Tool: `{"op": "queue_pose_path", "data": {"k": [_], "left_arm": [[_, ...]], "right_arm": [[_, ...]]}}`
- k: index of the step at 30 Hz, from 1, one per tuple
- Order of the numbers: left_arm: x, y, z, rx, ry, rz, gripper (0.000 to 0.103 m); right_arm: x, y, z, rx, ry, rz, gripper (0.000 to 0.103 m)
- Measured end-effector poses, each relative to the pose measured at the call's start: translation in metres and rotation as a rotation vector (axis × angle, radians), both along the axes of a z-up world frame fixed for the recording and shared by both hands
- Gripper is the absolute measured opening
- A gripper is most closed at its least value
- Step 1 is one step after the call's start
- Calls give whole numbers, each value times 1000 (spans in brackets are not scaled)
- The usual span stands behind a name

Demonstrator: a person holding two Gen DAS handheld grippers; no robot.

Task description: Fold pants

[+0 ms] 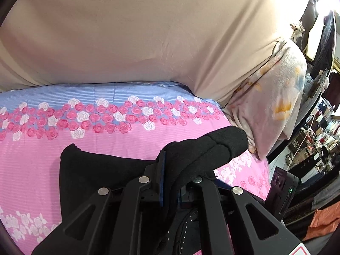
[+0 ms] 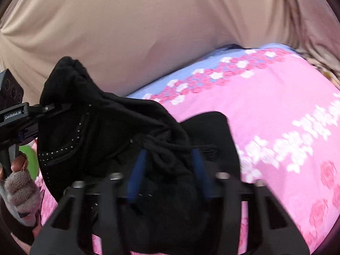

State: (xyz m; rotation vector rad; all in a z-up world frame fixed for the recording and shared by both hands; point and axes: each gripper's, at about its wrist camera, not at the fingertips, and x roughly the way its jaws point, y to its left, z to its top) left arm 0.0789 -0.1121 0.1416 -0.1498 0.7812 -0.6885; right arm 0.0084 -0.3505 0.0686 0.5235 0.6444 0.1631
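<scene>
The left tool (image 1: 170,165) is clamped on the black pants (image 2: 110,131); the right tool (image 2: 167,170), nearer the bed (image 2: 276,110), straddles their drawstring bunch, pads apparently not pressing.

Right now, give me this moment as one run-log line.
step: fold pants | left claw: shut on black pants waistband | right claw: around drawstring bunch, grip unclear | surface: pink floral sheet

Even light, fisheye edges — right view blurred
</scene>
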Motion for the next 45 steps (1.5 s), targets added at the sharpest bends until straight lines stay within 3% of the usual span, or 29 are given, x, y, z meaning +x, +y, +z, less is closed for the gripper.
{"op": "queue_pose_path", "data": {"k": [1, 5, 7, 9, 10, 11, 15, 16, 18, 19, 20, 23, 28, 30, 34, 36, 39, 42, 43, 44, 45], "left_arm": [[0, 0, 0, 0, 1, 2, 6], [-3, -3, -1, 4, -5, -4, 6], [-4, -5, 0, 13, -11, -4, 6], [-5, -5, -1, 19, -11, -7, 6], [-5, -6, -1, 23, -10, -9, 6], [-6, -6, -2, 26, -11, -12, 6], [-8, -8, -4, 23, -10, -19, 6], [-9, -10, -4, 24, -10, -21, 6], [-11, -12, -5, 28, -11, -23, 6], [-12, -12, -5, 30, -12, -23, 6], [-13, -12, -5, 32, -13, -23, 6], [-14, -11, -5, 36, -13, -19, 6], [-18, -11, -5, 22, -13, -25, 6], [-22, -15, -5, 20, -15, -37, 6], [-30, -24, -8, 32, -13, -58, 6], [-36, -31, -11, 49, -12, -86, 6], [-45, -42, -26, 76, 18, -135, 8], [-52, -58, -53, 140, 60, -179, 11], [-56, -63, -62, 164, 68, -194, 12], [-61, -69, -74, 188, 71, -207, 17], [-65, -72, -83, 199, 71, -216, 25]], "right_arm": [[-2, 5, 4, 9, -12, 24, 9], [-10, 36, 10, 15, -30, 129, 8], [-19, 41, 14, -3, -60, 125, 10], [-21, 36, 17, -26, -52, 106, 26], [-23, 28, 19, -52, -49, 63, 56], [-26, 22, 20, -73, -61, 28, 71], [-20, 6, 23, -113, -49, 8, 72], [-14, 4, 20, -119, -37, 25, 78], [2, 2, 11, -114, 2, 82, 76], [10, 2, 5, -101, 36, 130, 53], [16, 2, 2, -93, 60, 146, 24], [5, 6, 9, -108, 43, 150, 10], [-19, 37, 20, -33, 13, 214, 9], [-16, 51, 17, 35, 11, 250, 8], [3, 67, 4, 74, 44, 250, 9], [15, 63, -10, 83, 77, 202, 9], [15, 34, -26, 223, 129, 158, 9], [-23, 3, -15, 263, 75, 132, 24], [-39, -8, -11, 243, 65, 97, 36], [-58, -22, -7, 216, 52, 35, 45], [-75, -34, -3, 203, 31, -21, 45]]}}
